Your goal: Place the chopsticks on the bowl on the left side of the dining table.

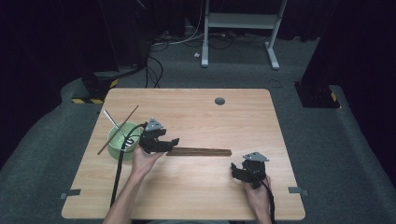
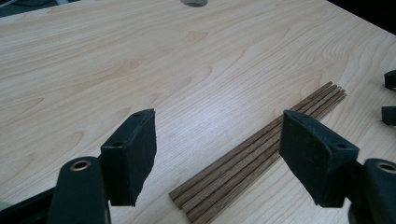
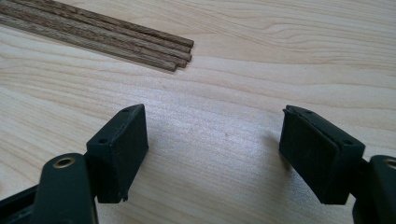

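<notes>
Several dark wooden chopsticks [image 1: 201, 151] lie side by side in a row in the middle of the table. My left gripper [image 1: 173, 142] hovers at their left end, open, with the near ends of the chopsticks [image 2: 224, 179] lying between and below its jaws. A green bowl [image 1: 120, 145] at the left holds one wooden chopstick [image 1: 116, 130] and a metal utensil [image 1: 112, 121], both leaning out over its rim. My right gripper [image 1: 232, 169] rests open near the front right, its jaws apart over bare wood, with the far ends of the chopsticks [image 3: 140, 39] ahead of it.
The light wooden table [image 1: 196, 186] has a round cable hole [image 1: 219, 101] near its back edge. Cables trail from both grippers toward the front edge. Grey carpet, a white desk frame [image 1: 240, 21] and loose cables lie beyond the table.
</notes>
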Tool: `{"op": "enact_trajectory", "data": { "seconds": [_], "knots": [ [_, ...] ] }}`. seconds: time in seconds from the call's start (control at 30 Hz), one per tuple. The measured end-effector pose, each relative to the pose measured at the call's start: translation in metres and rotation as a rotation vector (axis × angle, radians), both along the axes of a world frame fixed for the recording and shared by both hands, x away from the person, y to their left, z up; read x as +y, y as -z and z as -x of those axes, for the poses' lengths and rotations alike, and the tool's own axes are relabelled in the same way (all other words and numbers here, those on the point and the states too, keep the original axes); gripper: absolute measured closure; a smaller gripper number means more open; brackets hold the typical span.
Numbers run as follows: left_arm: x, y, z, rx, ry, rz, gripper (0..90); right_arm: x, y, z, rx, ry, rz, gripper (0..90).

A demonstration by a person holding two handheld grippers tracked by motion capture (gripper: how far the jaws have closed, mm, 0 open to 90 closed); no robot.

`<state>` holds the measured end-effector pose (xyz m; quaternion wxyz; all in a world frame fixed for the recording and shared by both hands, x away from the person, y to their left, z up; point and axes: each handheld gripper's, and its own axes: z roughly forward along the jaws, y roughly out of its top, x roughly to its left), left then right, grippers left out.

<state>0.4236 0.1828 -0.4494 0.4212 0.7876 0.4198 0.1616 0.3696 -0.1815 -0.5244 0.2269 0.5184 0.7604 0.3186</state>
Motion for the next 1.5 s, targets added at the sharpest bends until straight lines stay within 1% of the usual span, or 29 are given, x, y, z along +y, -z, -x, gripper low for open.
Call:
{"op": "enact_trajectory", "data": {
  "seconds": [0.07,0.17,0.3,0.43,0.5,0.57,0.6,0.67,0.73,0.83,0.97,1.03,1.1,1.13,1.2,1.33,1.5],
  "knots": [
    [-0.004,0.001,-0.001,0.004,0.007,-0.010,27.7,0.000,0.000,0.000,0.000,0.000,0.000,23.0],
    [-0.007,0.001,-0.001,0.002,0.015,-0.008,27.6,0.000,0.000,0.000,0.000,0.000,0.000,23.0],
    [-0.015,0.004,-0.003,0.003,0.032,-0.024,27.4,0.000,0.000,0.000,0.001,0.001,0.000,23.0],
    [-0.020,0.006,-0.004,0.009,0.039,-0.023,27.3,0.000,0.000,0.000,0.000,0.000,0.000,23.0],
    [-0.027,0.008,-0.005,0.011,0.049,-0.036,27.3,0.000,0.000,0.000,0.000,0.001,0.000,23.0],
    [-0.029,0.009,-0.006,0.016,0.051,-0.034,27.5,0.000,0.000,0.000,0.000,0.000,0.000,23.0],
    [-0.033,0.012,-0.007,0.025,0.057,-0.044,27.6,0.000,0.000,0.000,0.000,0.000,0.000,23.0],
    [-0.038,0.013,-0.008,0.025,0.062,-0.058,27.8,0.000,0.000,0.000,0.000,0.000,0.000,23.0],
    [-0.042,0.015,-0.010,0.033,0.070,-0.046,28.0,0.000,0.000,0.000,0.000,0.000,0.001,23.0],
    [-0.046,0.017,-0.012,0.042,0.075,-0.053,28.1,0.000,0.000,0.000,0.000,0.000,0.000,23.0],
    [-0.057,0.021,-0.016,0.059,0.091,-0.058,28.5,0.000,0.000,0.000,0.000,0.000,0.000,23.0],
    [-0.063,0.023,-0.018,0.066,0.092,-0.072,29.0,0.000,0.000,0.000,0.001,0.001,0.000,23.0],
    [-0.066,0.024,-0.019,0.071,0.095,-0.070,29.5,0.000,0.000,0.000,0.000,0.000,0.000,23.0],
    [-0.073,0.027,-0.021,0.082,0.100,-0.079,29.7,0.000,0.000,0.000,0.001,0.001,0.000,23.0],
    [-0.078,0.029,-0.022,0.084,0.101,-0.093,29.9,0.000,0.000,0.000,0.000,0.000,0.000,23.0],
    [-0.088,0.036,-0.026,0.099,0.104,-0.101,30.7,0.000,0.000,0.000,0.000,0.000,0.000,23.0],
    [-0.094,0.040,-0.029,0.110,0.100,-0.104,31.7,0.000,0.000,0.000,0.000,0.000,0.000,23.0]
  ]
}}
